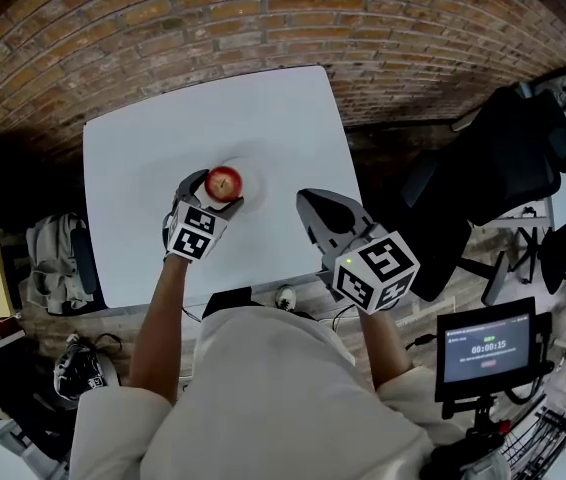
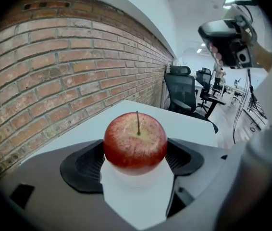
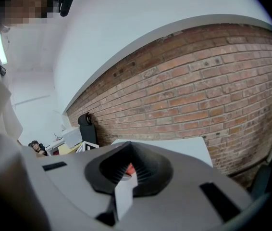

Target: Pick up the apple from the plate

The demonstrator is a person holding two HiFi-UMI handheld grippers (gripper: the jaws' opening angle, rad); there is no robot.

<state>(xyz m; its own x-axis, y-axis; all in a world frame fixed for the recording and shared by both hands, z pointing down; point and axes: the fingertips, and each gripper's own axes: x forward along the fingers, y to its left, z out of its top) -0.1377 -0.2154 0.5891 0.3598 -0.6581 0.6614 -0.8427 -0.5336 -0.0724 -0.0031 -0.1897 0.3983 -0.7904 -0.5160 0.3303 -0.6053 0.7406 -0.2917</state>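
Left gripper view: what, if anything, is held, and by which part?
The apple, gripped across its two sides by the left gripper, stem up.

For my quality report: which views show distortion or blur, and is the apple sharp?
Head view: strong fisheye, the brick wall bends, corners dark. Left gripper view: the apple is sharp and evenly lit, without glare. Right gripper view: wall curved, near foreground soft, mosaic patch top left.

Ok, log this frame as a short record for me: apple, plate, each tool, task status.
apple: red, stem up, appears to rest on the white plate
left tool: shut on the apple, one pad on each side
right tool: shut, empty, over the white table, apart from the plate
status: apple gripped, not clearly lifted
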